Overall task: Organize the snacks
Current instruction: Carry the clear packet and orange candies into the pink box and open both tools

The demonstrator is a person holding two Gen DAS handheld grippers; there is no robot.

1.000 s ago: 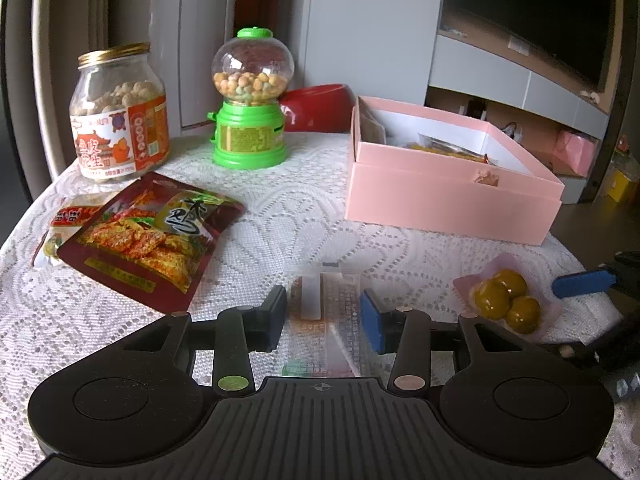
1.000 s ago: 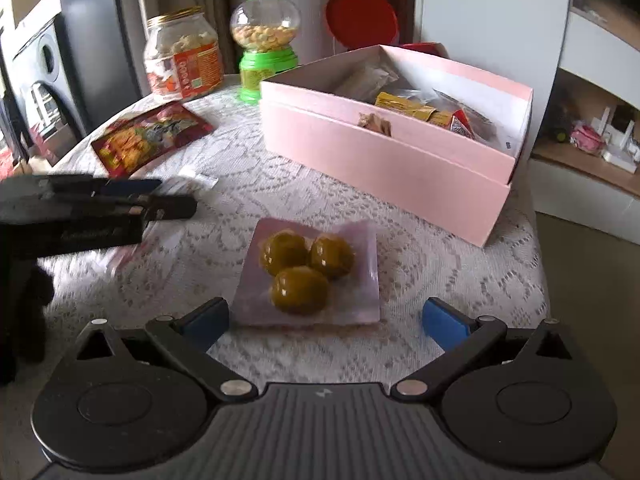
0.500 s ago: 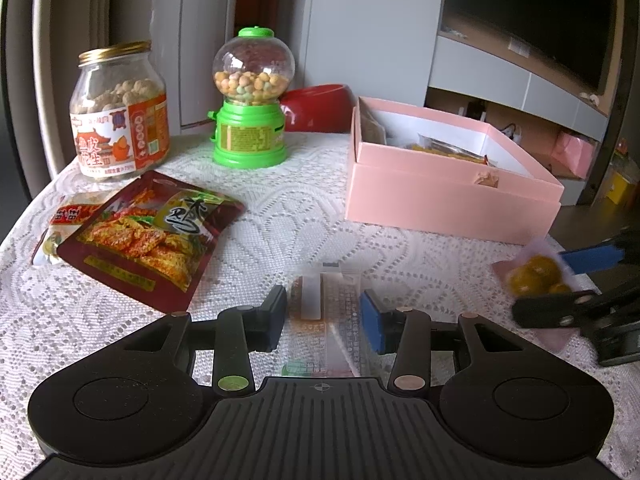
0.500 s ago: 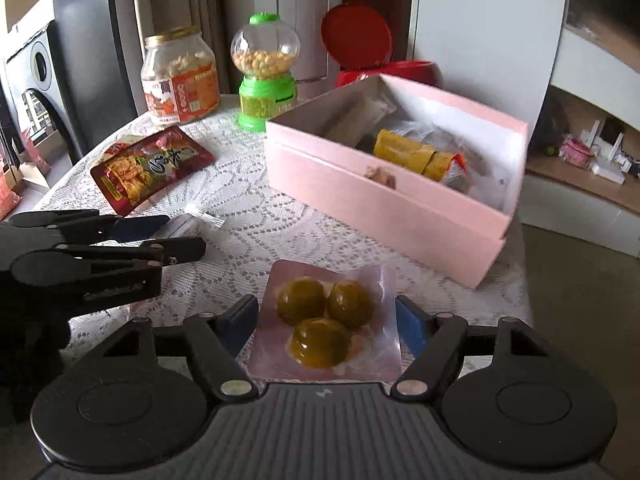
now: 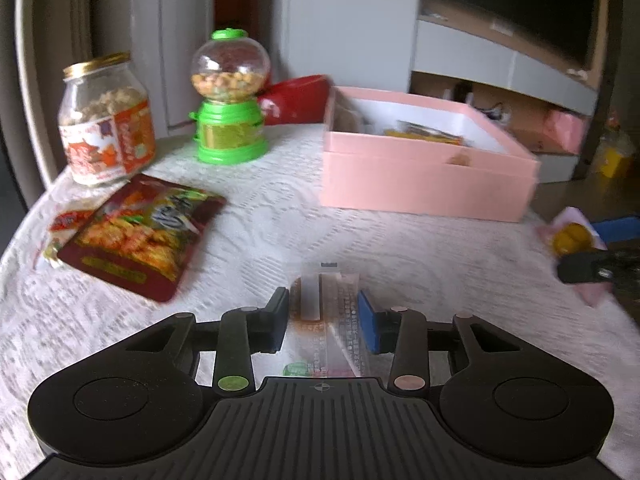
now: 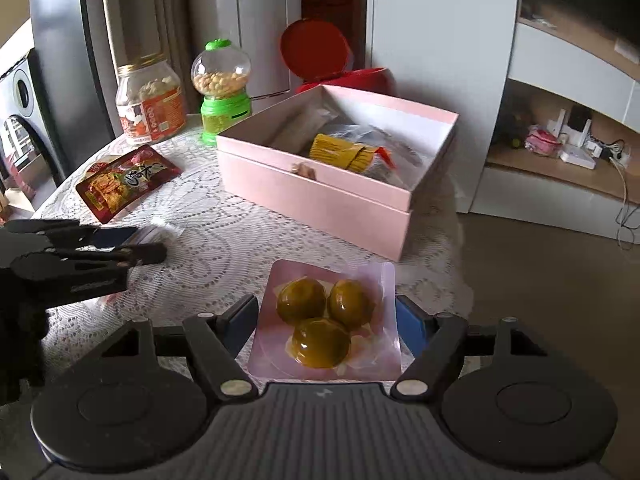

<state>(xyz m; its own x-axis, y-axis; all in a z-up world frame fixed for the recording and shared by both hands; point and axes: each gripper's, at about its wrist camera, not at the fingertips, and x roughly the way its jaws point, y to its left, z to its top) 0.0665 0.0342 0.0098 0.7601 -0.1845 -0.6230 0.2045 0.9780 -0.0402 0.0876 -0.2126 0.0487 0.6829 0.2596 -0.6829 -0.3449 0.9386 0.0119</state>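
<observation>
I see the lace-covered surface (image 6: 224, 236) carrying an open pink box (image 6: 320, 196) of snacks at its far side. My right gripper (image 6: 326, 320) has its jaws clamped on the pink pack of three green-brown sweets (image 6: 326, 320), raised in front of the box. My left gripper (image 5: 323, 320) grips a clear wrapped snack (image 5: 324, 312) near the red chip bag (image 5: 140, 236).

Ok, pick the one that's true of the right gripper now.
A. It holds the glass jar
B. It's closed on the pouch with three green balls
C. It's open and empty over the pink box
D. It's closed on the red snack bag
B: the right gripper has its fingers against both sides of the pouch of three green balls, raised off the lace tablecloth.
</observation>
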